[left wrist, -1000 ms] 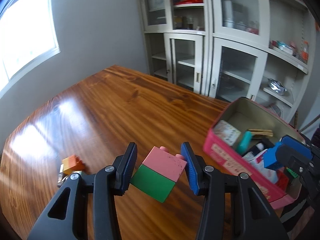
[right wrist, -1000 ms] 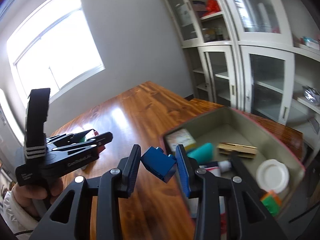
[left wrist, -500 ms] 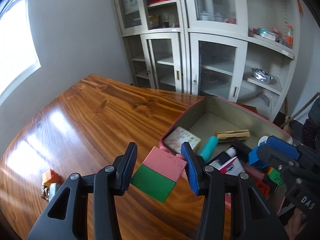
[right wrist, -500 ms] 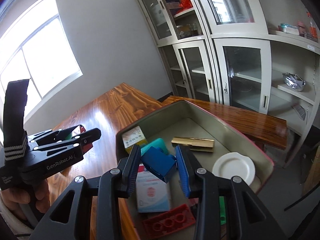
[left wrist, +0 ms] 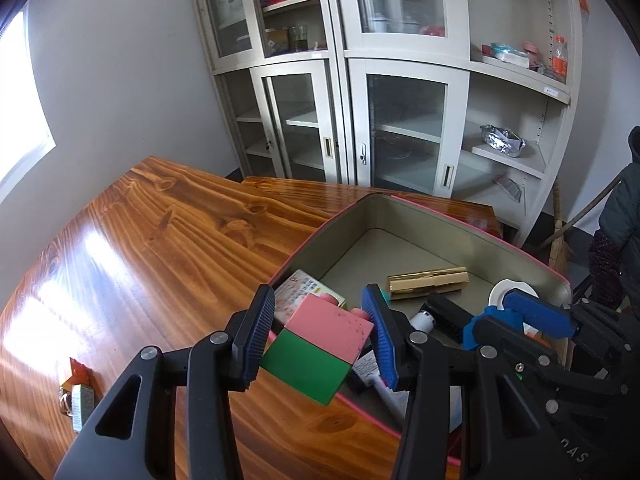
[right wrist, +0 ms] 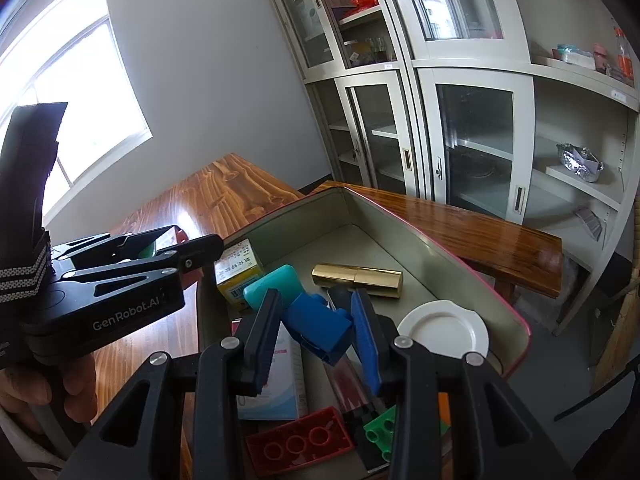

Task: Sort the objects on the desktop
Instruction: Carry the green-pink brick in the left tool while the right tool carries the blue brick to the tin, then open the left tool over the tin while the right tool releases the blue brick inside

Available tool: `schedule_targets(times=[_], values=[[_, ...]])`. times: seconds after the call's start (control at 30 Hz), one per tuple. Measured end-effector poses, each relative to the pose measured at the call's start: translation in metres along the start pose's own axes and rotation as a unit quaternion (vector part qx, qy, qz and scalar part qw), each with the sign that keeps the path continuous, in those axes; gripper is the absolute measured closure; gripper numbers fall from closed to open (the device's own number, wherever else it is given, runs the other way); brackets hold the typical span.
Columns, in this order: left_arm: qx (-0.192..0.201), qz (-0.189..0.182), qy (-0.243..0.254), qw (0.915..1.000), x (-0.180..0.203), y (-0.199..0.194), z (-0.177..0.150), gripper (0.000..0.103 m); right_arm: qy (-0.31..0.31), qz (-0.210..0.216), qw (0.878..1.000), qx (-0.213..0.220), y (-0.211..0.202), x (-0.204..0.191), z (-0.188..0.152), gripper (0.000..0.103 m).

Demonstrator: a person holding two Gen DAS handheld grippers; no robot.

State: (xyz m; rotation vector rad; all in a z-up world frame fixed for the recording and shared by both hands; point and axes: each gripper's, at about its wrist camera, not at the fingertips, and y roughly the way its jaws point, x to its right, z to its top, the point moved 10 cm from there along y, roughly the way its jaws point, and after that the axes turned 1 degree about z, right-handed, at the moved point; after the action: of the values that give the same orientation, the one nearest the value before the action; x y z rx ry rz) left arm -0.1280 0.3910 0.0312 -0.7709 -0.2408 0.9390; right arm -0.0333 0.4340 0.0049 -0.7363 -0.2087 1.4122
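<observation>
L gripper [left wrist: 320,344] is clamped on a pink-and-green block [left wrist: 316,346], held tilted right over the near-left rim of the pink tin box [left wrist: 440,216] on the wooden table [left wrist: 160,240]. R gripper [right wrist: 316,326] is clamped on a blue block [right wrist: 318,326] above the box interior, w/ a gold tube [right wrist: 358,280], white lid [right wrist: 444,330], red brick [right wrist: 300,442] & green brick [right wrist: 380,432] lying inside the box. A few small items [left wrist: 76,390] sit on the table well left of the box.

The left gripper [left wrist: 318,342] and right gripper [right wrist: 316,334] are showing black arms, silver screws and blue ridged pads. White letters and a striped strap are sitting on the left one.
</observation>
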Motion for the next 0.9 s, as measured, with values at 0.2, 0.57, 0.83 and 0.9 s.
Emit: schedule_targets(times=[0.2, 0.57, 0.83, 0.9], values=[[-0.006, -0.009, 0.005, 0.9999, 0.013, 0.009, 0.000, 0.054, 0.006, -0.008, 1.000, 0.001, -0.001, 0.008, 0.000, 0.062], [-0.019, -0.028, 0.009, 0.9994, 0.027, 0.016, -0.002, 0.050, 0.023, -0.007, 1.000, 0.002, -0.004, 0.017, 0.001, 0.043], [-0.014, -0.017, -0.002, 0.9998, 0.020, 0.011, -0.002, 0.037, 0.024, -0.004, 1.000, 0.009, -0.008, 0.015, 0.003, 0.038], [-0.014, -0.014, -0.003, 0.9998, 0.017, 0.009, -0.004, 0.037, 0.023, -0.003, 1.000, 0.009, -0.008, 0.012, 0.003, 0.038]])
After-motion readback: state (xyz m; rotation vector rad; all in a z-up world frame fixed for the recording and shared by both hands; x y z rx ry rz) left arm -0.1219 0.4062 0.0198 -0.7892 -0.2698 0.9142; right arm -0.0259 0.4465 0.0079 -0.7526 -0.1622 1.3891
